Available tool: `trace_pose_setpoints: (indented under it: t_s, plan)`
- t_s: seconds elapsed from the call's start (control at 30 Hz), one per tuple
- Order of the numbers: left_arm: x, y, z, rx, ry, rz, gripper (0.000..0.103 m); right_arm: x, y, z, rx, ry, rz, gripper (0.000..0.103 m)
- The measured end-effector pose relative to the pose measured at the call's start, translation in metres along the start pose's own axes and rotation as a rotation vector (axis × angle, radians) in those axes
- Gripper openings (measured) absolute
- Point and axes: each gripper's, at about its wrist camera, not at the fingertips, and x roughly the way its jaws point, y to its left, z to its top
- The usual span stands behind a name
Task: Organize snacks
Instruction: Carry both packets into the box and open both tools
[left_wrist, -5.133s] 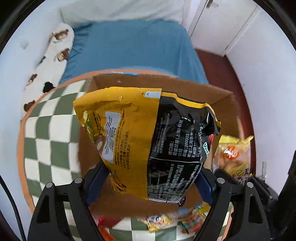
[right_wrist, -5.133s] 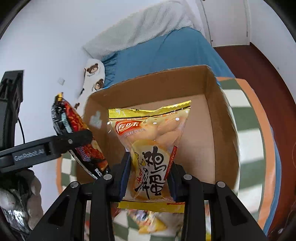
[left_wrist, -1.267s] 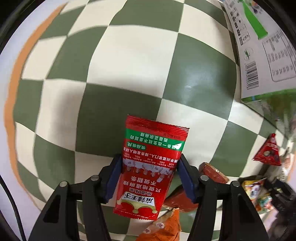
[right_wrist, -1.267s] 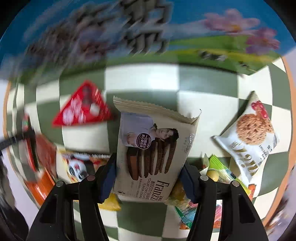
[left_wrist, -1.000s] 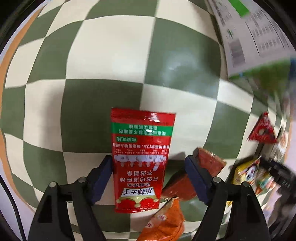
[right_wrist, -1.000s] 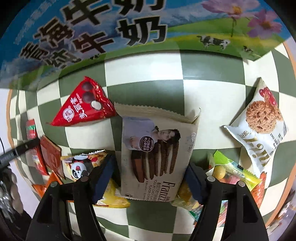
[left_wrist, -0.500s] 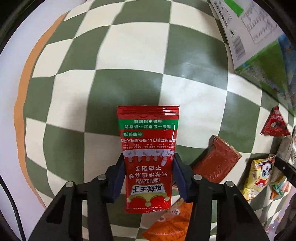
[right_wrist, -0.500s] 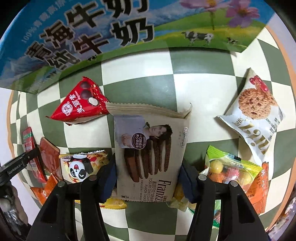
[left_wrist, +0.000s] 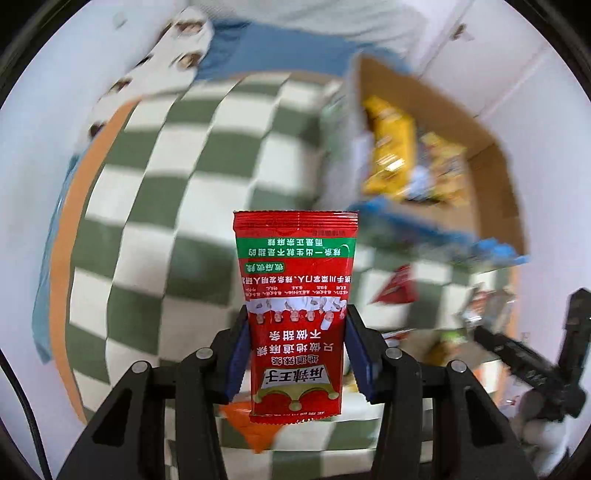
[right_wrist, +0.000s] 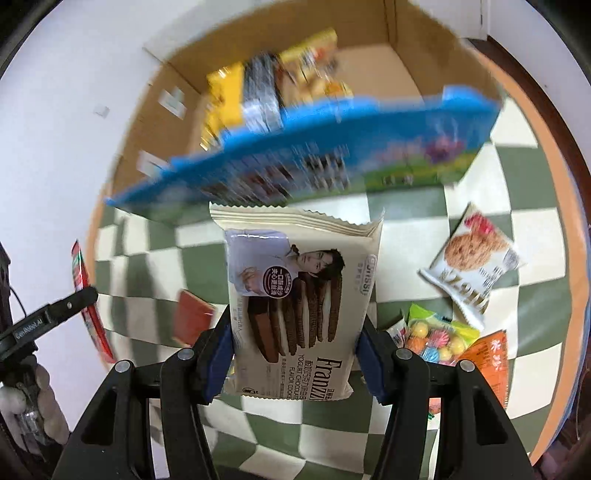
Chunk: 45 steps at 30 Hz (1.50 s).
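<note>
Both hand-held grippers carry a snack packet above the checked cloth.

The left hand-held gripper is clamped narrow on a red sachet, long axis running up the frame, print upside down. The right hand-held gripper, set wider, grips a cream cookie pack by its sides, crimped end toward the top of the frame. A cardboard box with yellow bags inside sits at upper centre, blurred. Loose snacks lie at lower right on the green-and-white checked cloth; white walls and a blue bed lie beyond.
</note>
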Motion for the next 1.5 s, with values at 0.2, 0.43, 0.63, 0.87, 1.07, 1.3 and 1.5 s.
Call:
trace_pose_setpoints:
  t_s: [0.2, 0.43, 0.63, 0.87, 1.07, 1.3, 1.5]
  plan:
    - [-0.018, -0.054, 0.090, 0.117, -0.067, -0.043, 0.045, -0.054, 0.015, 0.050, -0.042, -0.089, 0.031, 0.062]
    - [0.041, -0.105, 0.179, 0.236, -0.001, 0.092, 0.045, -0.044, 0.024, 0.137, -0.101, -0.137, -0.117, 0.062]
    - [0.110, -0.110, 0.235, 0.236, 0.106, 0.198, 0.045, 0.001, 0.010, 0.208, -0.102, -0.089, -0.214, 0.062]
    - [0.164, -0.104, 0.270, 0.196, 0.196, 0.244, 0.045, 0.047, -0.004, 0.254, -0.115, -0.023, -0.284, 0.062]
    - [0.180, -0.100, 0.282, 0.189, 0.209, 0.250, 0.059, 0.082, -0.013, 0.272, -0.119, 0.069, -0.299, 0.097]
    - [0.180, -0.104, 0.282, 0.186, 0.174, 0.210, 0.077, 0.093, -0.021, 0.279, -0.107, 0.050, -0.300, 0.097]
    - [0.171, -0.107, 0.274, 0.179, 0.136, 0.172, 0.078, 0.085, -0.023, 0.274, -0.089, 0.006, -0.285, 0.097]
